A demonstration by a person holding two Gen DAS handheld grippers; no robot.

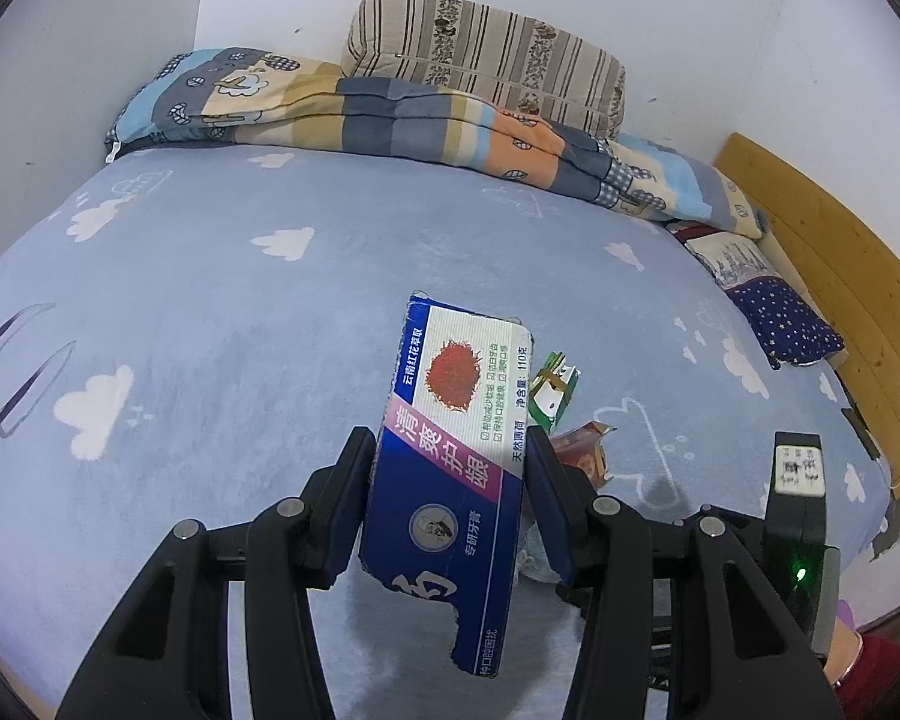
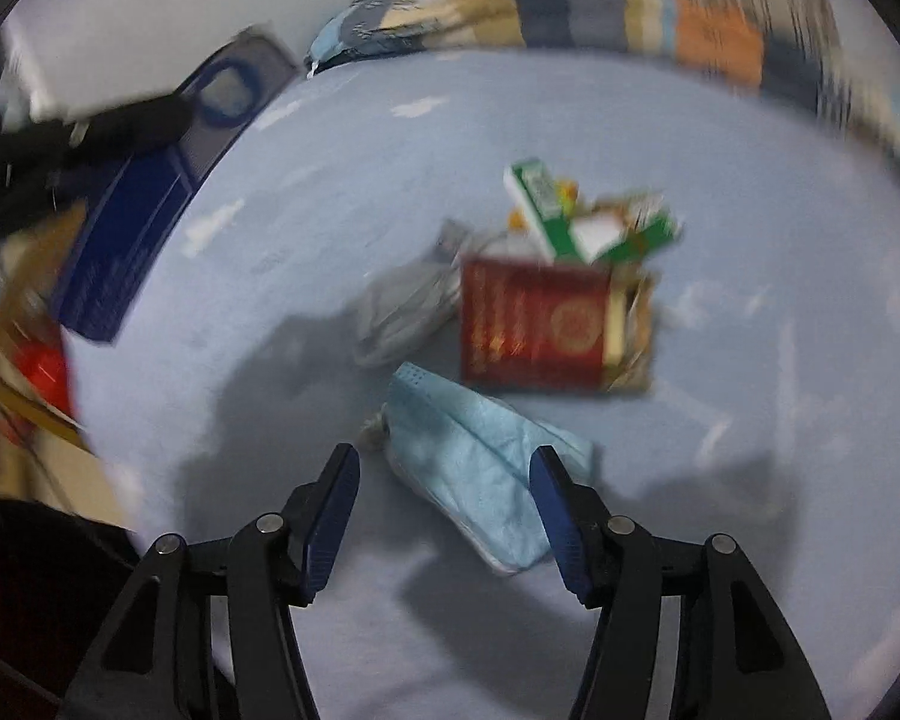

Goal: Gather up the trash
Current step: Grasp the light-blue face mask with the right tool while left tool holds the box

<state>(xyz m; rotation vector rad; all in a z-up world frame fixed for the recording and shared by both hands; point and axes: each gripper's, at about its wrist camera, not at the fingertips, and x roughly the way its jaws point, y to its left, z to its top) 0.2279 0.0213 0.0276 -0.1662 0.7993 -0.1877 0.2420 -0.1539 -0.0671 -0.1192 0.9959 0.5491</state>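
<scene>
Left wrist view first: at nine o'clock a pair of glasses point(image 1: 12, 369) lies on the bed point(image 1: 222, 312), well apart from everything else; those look like a keeper, not trash. At the centre, the left hand-held gripper point(image 1: 450, 468) is clenched on a torn blue toothpaste box point(image 1: 459, 450), its fingers pressing the box's two long sides, the box lifted clear of the sheet and tilted toward one o'clock. Just behind the box, at about three o'clock of it, peeks a green-and-white carton point(image 1: 552, 387) and the corner of a red wrapper point(image 1: 585, 450). A folded quilt point(image 1: 390, 114) and a striped pillow point(image 1: 486, 54) line the wall at twelve o'clock.

Right wrist view, blurred by motion: at ten o'clock the same toothpaste box point(image 2: 144, 210) shows in the other gripper. The right hand-held gripper point(image 2: 444, 480) is released, jaws wide, hovering near a light blue face mask point(image 2: 480, 468) that lies on the bed between the fingertips. Past it, at twelve o'clock, sit a crumpled grey bag point(image 2: 402, 312), a red cigarette pack point(image 2: 534, 324) and the green carton point(image 2: 576, 222), bunched together.

The step in hand appears to be picking up the mask. To do it well, I would lower both fingertips right onto the sheet astride the mask's folded ridge, then close slowly, since thin fabric slips out of a high pinch. Meanwhile keep the left grip firm and level so the torn box does not slide free.
</scene>
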